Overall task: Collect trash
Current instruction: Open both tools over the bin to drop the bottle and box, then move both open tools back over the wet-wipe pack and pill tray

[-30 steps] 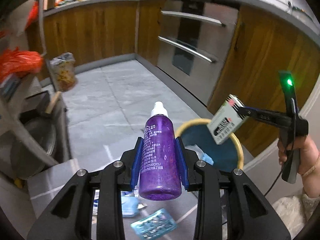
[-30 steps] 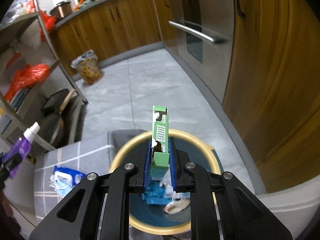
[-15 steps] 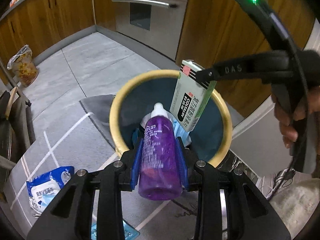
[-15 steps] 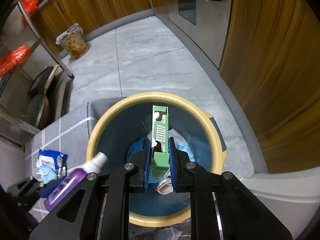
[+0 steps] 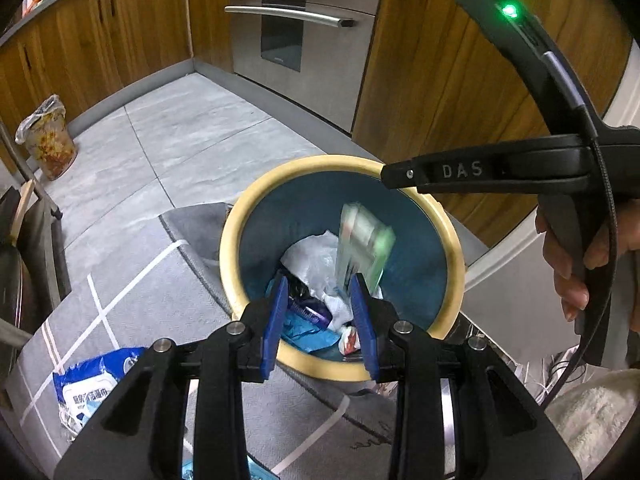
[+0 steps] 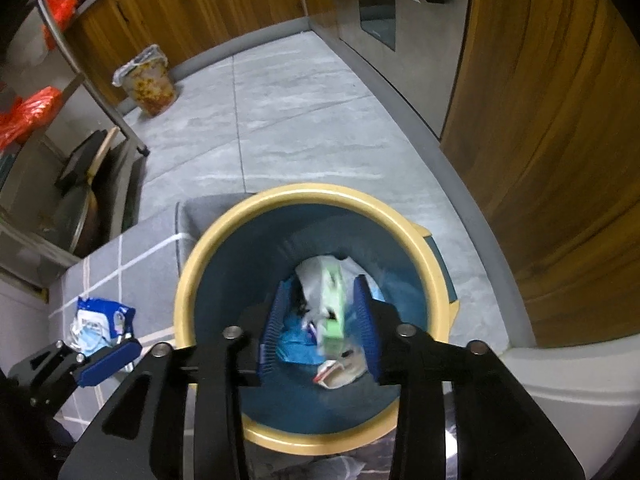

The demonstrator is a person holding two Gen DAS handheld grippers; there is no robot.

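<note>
Currently, left wrist view: left tongs (image 5: 319,322) hang over the yellow-rimmed bin (image 5: 452,240), jaws apart, nothing between the blue pads. A purple bottle (image 5: 308,312) lies inside among white plastic and blue wrappers. A green-and-white box (image 5: 362,248), motion-blurred, is in mid-air inside the bin mouth, clear of any tongs. The right tongs' black finger crosses above the rim at right, a hand (image 5: 592,256) gripping the handle. A blue wipes pack (image 5: 92,384) lies on the grey rug (image 5: 132,320) left of the bin.

Right wrist view: right tongs (image 6: 319,322) point down into the bin (image 6: 184,300), released; the jaws have just been opening. The green box (image 6: 334,308) sits blurred between the pads, touching neither. Left tongs (image 6: 106,360) show at lower left over the wipes pack (image 6: 102,316).
</note>
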